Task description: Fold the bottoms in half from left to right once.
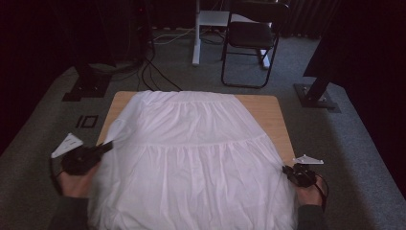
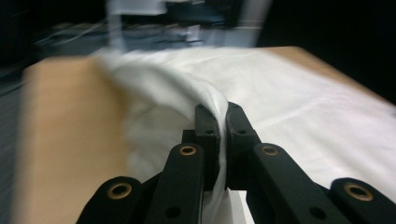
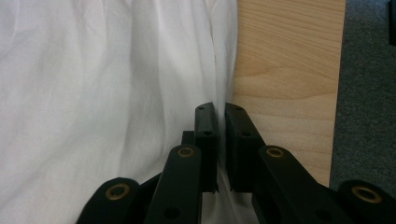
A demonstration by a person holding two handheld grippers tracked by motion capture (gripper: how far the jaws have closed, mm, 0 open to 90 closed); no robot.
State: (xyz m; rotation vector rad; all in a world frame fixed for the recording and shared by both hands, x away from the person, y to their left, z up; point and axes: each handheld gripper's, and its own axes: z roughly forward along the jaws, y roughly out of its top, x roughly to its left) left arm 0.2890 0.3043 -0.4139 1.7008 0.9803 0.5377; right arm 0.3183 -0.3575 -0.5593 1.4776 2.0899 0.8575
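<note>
A white tiered skirt (image 1: pixel 191 153) lies spread over most of the wooden table (image 1: pixel 268 110), its hem hanging over the near edge. My left gripper (image 1: pixel 109 145) sits at the skirt's left edge, raised a little off the table. In the left gripper view its jaws (image 2: pixel 223 112) are shut on a lifted fold of the skirt (image 2: pixel 303 107). My right gripper (image 1: pixel 286 170) rests low at the skirt's right edge. In the right gripper view its jaws (image 3: pixel 220 109) are pinched on the skirt's side edge (image 3: pixel 93 93), beside bare wood (image 3: pixel 285 70).
Grey carpet surrounds the table. A black folding chair (image 1: pixel 253 38) and a white desk leg (image 1: pixel 196 33) stand beyond the far edge, with cables (image 1: pixel 153 76) on the floor. Black stand bases sit at far left (image 1: pixel 86 88) and far right (image 1: pixel 316 96).
</note>
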